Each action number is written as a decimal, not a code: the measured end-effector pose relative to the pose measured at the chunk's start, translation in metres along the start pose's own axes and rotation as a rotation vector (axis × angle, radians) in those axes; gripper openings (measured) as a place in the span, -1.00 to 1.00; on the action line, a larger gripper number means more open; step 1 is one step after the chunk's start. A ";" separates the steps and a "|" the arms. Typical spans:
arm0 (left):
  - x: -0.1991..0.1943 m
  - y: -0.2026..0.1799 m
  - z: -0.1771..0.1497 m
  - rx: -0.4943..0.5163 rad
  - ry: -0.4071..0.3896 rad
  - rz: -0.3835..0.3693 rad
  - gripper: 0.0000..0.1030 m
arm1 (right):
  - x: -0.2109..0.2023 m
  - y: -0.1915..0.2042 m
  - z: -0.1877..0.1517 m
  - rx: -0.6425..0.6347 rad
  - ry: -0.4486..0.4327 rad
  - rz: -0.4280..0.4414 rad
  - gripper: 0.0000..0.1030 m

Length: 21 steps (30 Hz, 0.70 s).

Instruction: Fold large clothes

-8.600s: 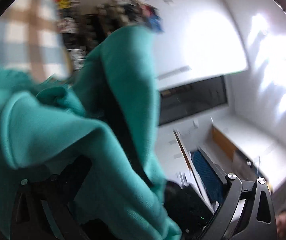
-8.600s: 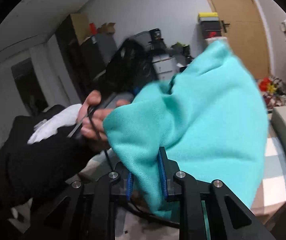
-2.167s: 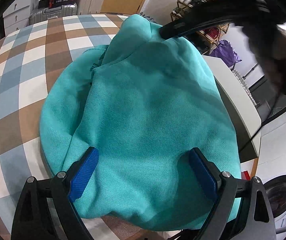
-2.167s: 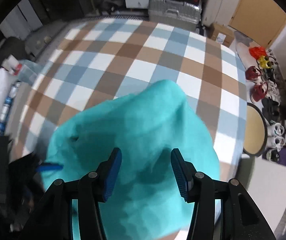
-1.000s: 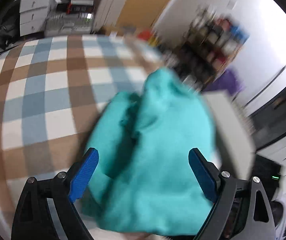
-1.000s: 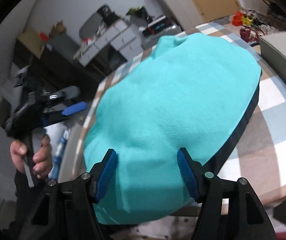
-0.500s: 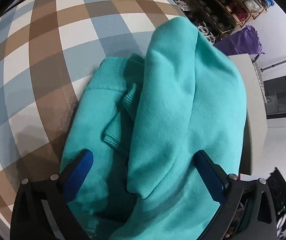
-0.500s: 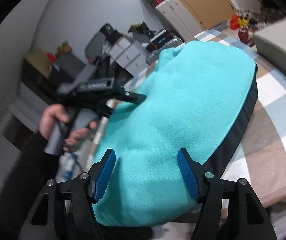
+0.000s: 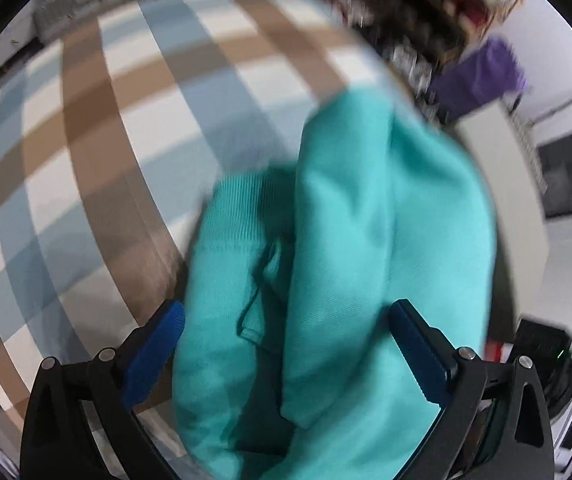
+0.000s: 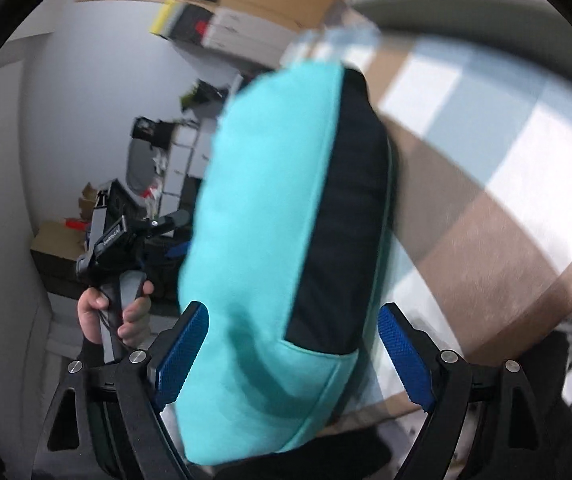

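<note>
Checked tablecloth (image 9: 98, 152) in brown, blue and white covers the table, with a cluttered shelf at one o'clock. On it a folded teal garment (image 9: 346, 248) lies at five o'clock, between the wide-spread left gripper (image 9: 286, 344). Right gripper (image 10: 292, 352) jaws are opening around the garment's teal-and-black end, pads clear of it.

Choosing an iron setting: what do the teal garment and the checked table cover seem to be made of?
The teal garment looks like a soft, matte knit, probably cotton-blend fleece: a fine knit texture and a ribbed band show in the left wrist view. A dark panel beside the teal looks smoother, though blur leaves it open. The checked table cover looks like flat matte cloth, too blurred to tell its weave.
</note>
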State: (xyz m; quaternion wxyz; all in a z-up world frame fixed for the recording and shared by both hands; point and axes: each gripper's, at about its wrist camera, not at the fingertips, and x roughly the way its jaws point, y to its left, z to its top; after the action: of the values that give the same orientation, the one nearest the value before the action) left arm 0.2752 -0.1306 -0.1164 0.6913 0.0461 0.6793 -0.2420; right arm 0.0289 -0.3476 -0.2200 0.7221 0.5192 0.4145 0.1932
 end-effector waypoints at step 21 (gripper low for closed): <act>0.021 0.049 -0.067 -0.087 -0.048 -0.402 0.97 | 0.028 0.030 0.031 -0.227 0.069 -0.068 0.63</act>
State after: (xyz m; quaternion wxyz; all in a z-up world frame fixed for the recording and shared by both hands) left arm 0.2320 -0.0671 -0.1545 0.6465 -0.1261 0.6678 -0.3467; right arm 0.0748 -0.3346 -0.2001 0.7675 0.4128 0.4320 0.2321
